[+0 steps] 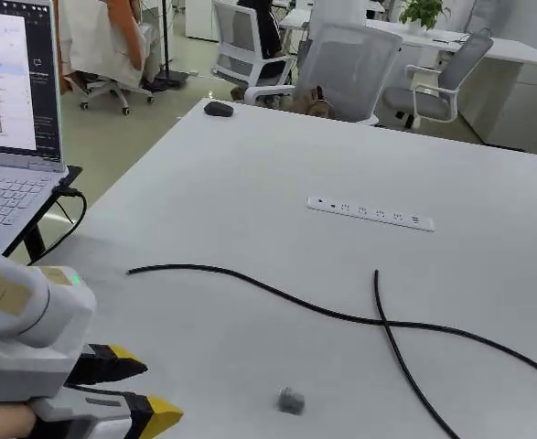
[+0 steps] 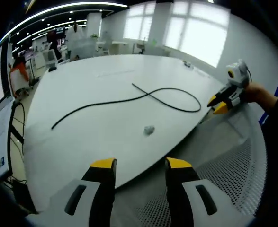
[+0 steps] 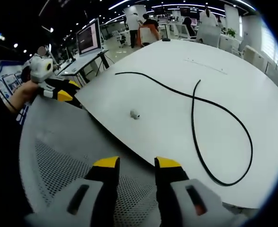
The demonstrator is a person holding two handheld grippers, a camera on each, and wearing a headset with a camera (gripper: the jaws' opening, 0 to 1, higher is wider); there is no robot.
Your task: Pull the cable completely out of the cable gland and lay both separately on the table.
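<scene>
At the far left a laptop [image 1: 12,137] stands beside the white table [image 1: 250,174], cut off by the frame edge. Below it the left gripper [image 1: 154,393] is held at the table's near left edge. Its 2 yellow-tipped jaws are spread with nothing between them, and in the left gripper view they hang over grey mesh [image 2: 214,165] just off the table.

The cable [image 1: 382,322] is thin and black and lies flat on the table. 1 free end rests left of centre, and the line runs right and crosses itself once, making a wide loop. The cable gland [image 1: 291,400] is a small grey lump lying alone near the front edge, apart from the cable. Farther back lies a white power strip [image 1: 370,214].

The right gripper [image 3: 137,163] is off the table's right side, also over grey mesh, its jaws parted and empty.

In the head view the loop runs out of frame at the right and bottom. The gland is too small to make out any nut or thread.
</scene>
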